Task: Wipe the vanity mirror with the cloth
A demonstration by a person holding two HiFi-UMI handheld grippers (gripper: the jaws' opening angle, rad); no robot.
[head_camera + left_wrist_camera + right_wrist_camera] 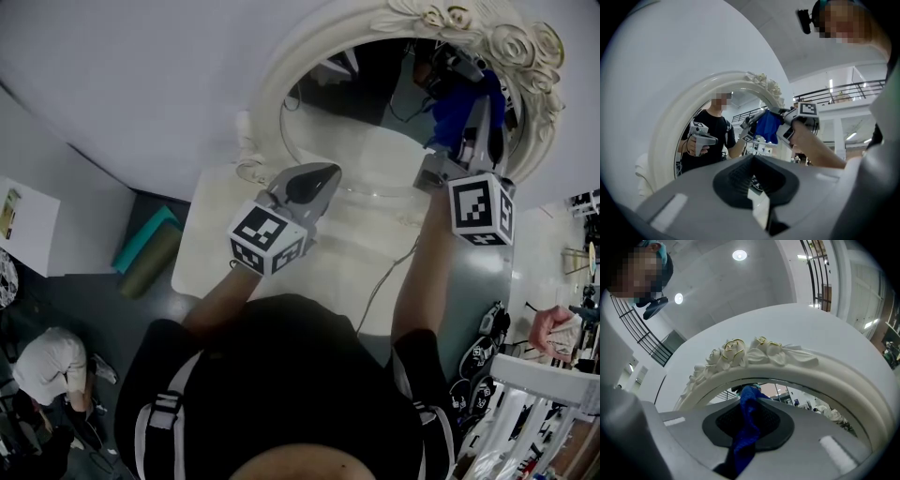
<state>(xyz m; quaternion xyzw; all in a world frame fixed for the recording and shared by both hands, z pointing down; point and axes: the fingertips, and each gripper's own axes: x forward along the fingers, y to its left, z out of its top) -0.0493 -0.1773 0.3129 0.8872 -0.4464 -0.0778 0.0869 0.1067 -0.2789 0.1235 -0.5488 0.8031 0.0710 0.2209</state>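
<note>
The oval vanity mirror with its ornate white frame stands at the back of a white table. My right gripper is shut on a blue cloth, which it holds up against the right side of the glass. In the right gripper view the cloth hangs between the jaws of my right gripper, just under the frame's rose carving. My left gripper hovers over the table before the mirror's lower left, shut with nothing in it. From the left gripper view the cloth shows beside the frame.
A thin cable trails across the table. White chairs and someone's hand are at the lower right. A person crouches on the floor at lower left, and rolled teal mats lie beside the table.
</note>
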